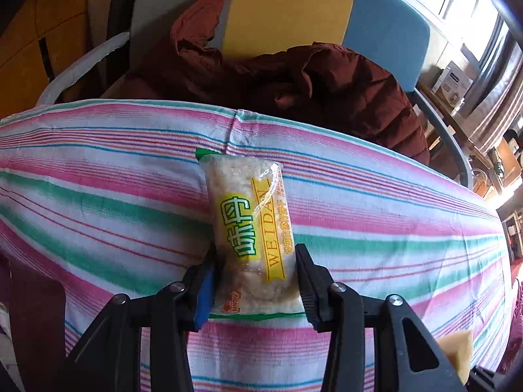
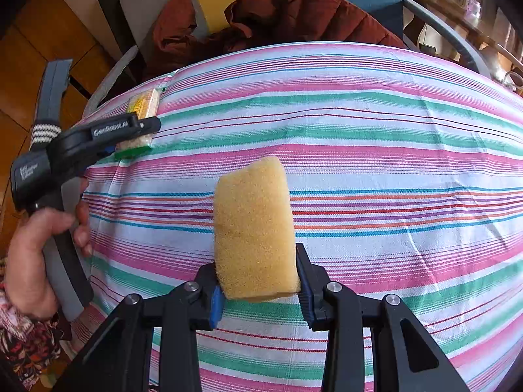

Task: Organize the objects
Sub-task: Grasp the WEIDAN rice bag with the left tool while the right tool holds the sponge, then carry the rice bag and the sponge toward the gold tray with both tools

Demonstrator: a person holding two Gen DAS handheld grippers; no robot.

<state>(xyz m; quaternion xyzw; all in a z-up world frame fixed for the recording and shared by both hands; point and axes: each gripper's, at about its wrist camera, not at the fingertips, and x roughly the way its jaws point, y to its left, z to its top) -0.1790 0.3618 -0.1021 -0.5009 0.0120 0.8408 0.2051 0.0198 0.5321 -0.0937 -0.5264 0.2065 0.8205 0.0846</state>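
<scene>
A clear snack packet [image 1: 248, 215] with a yellow label and green lettering lies on the striped tablecloth [image 1: 408, 228], near its far left edge. My left gripper [image 1: 255, 281] is shut on the packet's near end, one pad against each long side. In the right wrist view the same packet [image 2: 143, 104] shows under the left gripper [image 2: 142, 134], which a person's hand [image 2: 32, 245] holds. My right gripper [image 2: 258, 271] is shut on a yellow sponge [image 2: 253, 225] and holds it upright above the middle of the cloth [image 2: 392, 130]. The sponge's corner [image 1: 457, 352] peeks in at the left view's lower right.
A dark red puffer jacket [image 1: 327, 91] is heaped on the seats just behind the table's far edge, also seen as the jacket [image 2: 294, 9]. Yellow [image 1: 287, 9] and blue [image 1: 389, 29] chair backs stand behind it. Wooden floor [image 2: 29, 75] lies to the left.
</scene>
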